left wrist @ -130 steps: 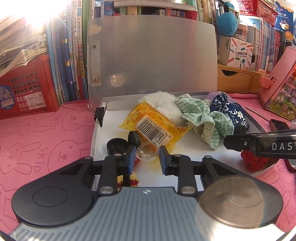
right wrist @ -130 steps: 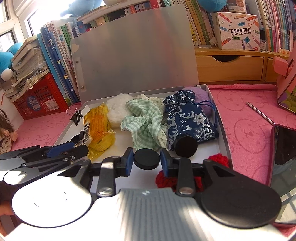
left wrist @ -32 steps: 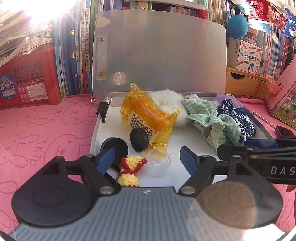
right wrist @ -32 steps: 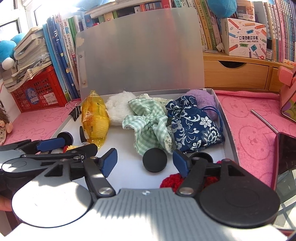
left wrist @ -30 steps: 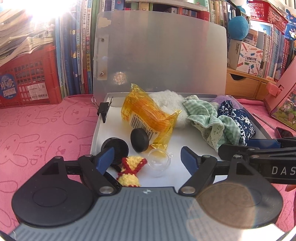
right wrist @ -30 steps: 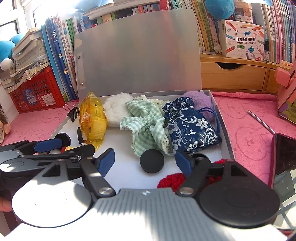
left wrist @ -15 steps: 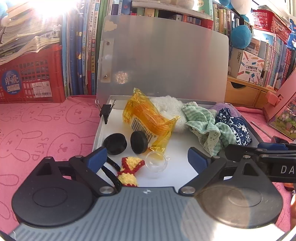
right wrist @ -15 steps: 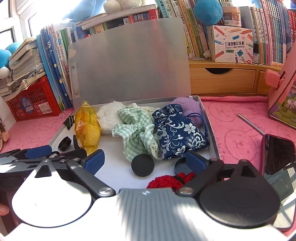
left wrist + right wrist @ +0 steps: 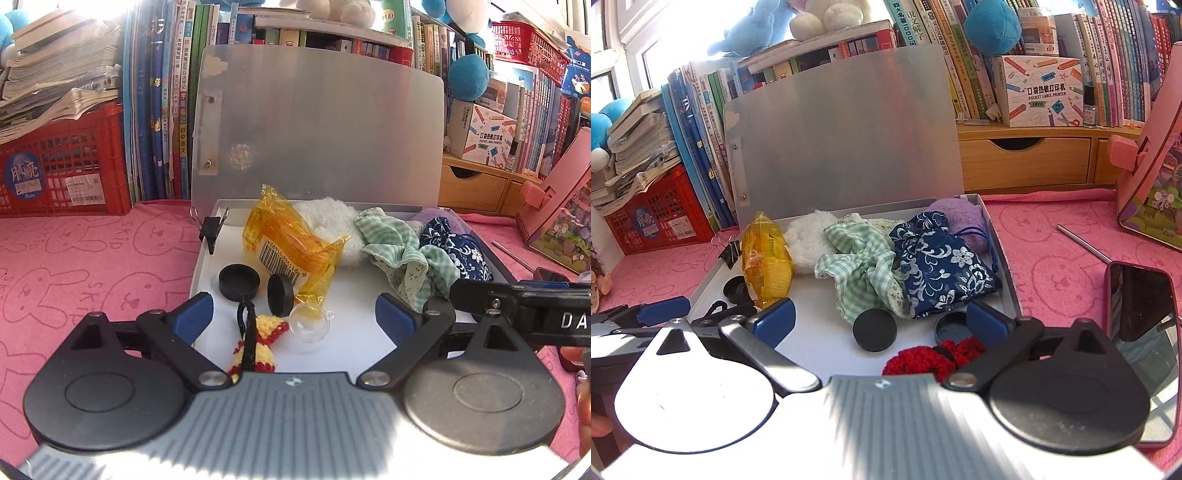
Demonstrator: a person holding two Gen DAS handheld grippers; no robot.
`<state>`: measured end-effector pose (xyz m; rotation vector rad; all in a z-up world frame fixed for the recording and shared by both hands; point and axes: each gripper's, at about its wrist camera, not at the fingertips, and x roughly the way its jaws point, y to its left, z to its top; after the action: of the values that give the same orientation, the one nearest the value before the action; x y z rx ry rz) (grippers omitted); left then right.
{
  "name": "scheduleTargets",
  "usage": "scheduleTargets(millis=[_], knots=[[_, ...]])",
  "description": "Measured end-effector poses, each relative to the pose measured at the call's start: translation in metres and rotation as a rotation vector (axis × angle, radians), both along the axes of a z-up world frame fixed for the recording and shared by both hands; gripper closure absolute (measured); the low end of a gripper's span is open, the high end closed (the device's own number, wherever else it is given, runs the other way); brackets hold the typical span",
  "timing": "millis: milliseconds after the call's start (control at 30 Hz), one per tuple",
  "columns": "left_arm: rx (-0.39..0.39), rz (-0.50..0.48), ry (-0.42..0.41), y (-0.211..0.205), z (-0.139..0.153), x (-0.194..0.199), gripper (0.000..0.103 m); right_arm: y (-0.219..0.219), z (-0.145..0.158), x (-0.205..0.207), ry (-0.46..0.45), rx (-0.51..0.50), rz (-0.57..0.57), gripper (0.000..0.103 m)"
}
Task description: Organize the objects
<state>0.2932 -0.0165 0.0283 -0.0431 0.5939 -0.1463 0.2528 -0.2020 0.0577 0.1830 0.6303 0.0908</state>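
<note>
An open grey box (image 9: 369, 288) with its lid (image 9: 325, 140) upright holds small things. My left gripper (image 9: 293, 317) is open and empty above the box's near left part. Between its fingers lie a clear plastic half-sphere (image 9: 309, 324), a yellow-red knitted piece (image 9: 258, 347) and two black caps (image 9: 239, 280). My right gripper (image 9: 881, 319) is open and empty over a black cap (image 9: 874, 329). A red knitted piece (image 9: 934, 358) lies near it. Further back are a yellow packet (image 9: 766, 262), a white fluffy piece (image 9: 805, 240), green checked cloth (image 9: 860, 266) and a blue floral pouch (image 9: 942, 266).
A black binder clip (image 9: 211, 229) sits on the box's left rim. A phone (image 9: 1141, 332) and a metal rod (image 9: 1082, 243) lie on the pink mat (image 9: 92, 266) to the right. A red crate (image 9: 62, 177), books and a pink stand (image 9: 1156, 166) line the back.
Both grippers have opened, let go of the clear half-sphere and the black cap inside the box, and drawn back and up. The yellow packet shifted.
</note>
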Motion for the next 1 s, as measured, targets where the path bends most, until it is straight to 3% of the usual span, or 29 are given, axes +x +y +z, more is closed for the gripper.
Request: scheduleTargets(millis=[467, 733, 1000], knots=[[0.03, -0.013, -0.039, 0.001, 0.009, -0.018, 0.007, 0.003, 0.006, -0.012, -0.029, -0.045, -0.007, 0.004], [0.034, -0.024, -0.067, 0.002, 0.016, -0.026, 0.01, 0.005, 0.008, -0.019, -0.034, -0.068, -0.014, 0.025], [0.047, -0.028, -0.066, 0.003, 0.02, -0.036, 0.011, 0.006, 0.012, -0.029, -0.056, -0.062, -0.006, 0.022]])
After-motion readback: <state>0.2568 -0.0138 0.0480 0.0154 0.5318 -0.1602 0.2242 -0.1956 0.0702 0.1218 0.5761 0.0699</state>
